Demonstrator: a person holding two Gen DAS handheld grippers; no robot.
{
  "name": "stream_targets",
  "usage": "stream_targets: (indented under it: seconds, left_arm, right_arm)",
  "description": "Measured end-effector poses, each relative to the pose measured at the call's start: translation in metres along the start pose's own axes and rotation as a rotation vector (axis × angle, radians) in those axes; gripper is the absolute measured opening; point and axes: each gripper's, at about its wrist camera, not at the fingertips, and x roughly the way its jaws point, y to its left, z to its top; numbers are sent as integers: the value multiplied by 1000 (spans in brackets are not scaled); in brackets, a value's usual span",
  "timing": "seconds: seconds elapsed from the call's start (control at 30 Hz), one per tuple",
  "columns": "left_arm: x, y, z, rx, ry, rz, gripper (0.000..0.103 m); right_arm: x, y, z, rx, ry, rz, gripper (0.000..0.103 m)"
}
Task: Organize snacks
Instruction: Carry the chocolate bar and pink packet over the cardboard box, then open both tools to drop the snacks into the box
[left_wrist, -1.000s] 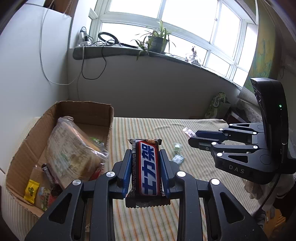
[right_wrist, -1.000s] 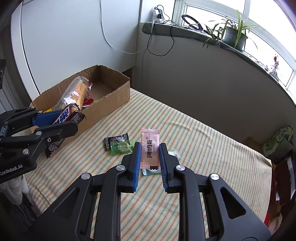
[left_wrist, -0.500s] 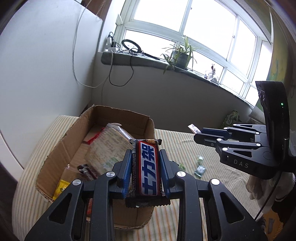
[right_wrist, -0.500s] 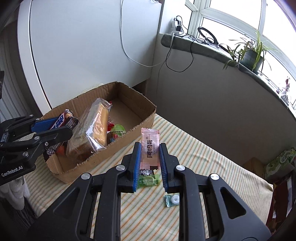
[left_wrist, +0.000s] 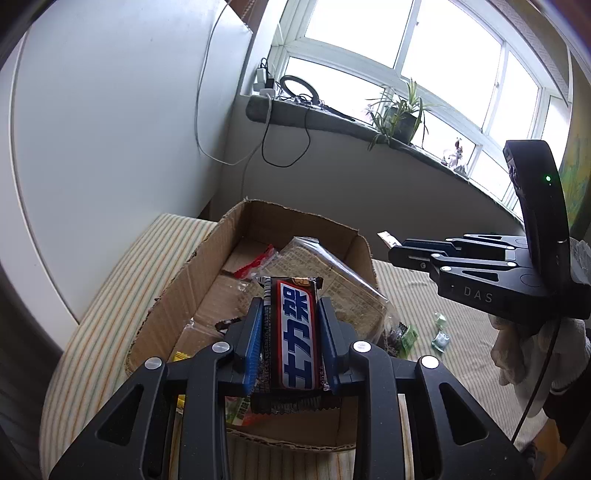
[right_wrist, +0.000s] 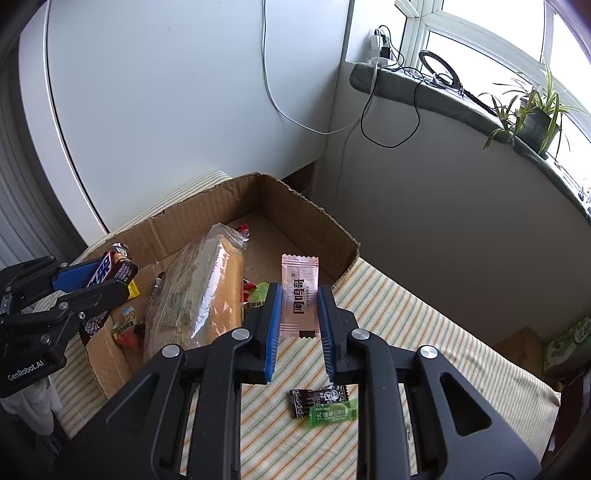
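Both grippers now over cardboard box (right_wrist: 310, 218), left fingers (left_wrist: 254, 334) clamping chocolate bar (left_wrist: 293, 334), right fingers (right_wrist: 274, 325) pinching pink sachet (right_wrist: 300, 295)

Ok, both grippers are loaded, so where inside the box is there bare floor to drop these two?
Bare floor shows at the far corner of the cardboard box, between the back walls and the big clear cracker pack. The near-left end is crowded with small wrappers under the left gripper and its chocolate bar. The right gripper holds the pink sachet over the box's right side.
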Motion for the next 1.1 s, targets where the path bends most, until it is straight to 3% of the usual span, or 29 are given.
stream_targets:
  seconds: [0.37,0.77,0.9,1.1]
  left_arm:
    - [3,10,-3,-2,15,24,27]
    - [1,8,-1,-8,8,35,27]
    - [0,8,-1,-12,6,38,27]
    - [-2,6,0,-8,-3,39,27]
  right_arm:
    - [25,12,8,5,23,40,20]
    - [23,9,7,10,19,49,22]
    - [20,8,6,15,10,45,38]
    - [14,7,7,18,4,45,39]
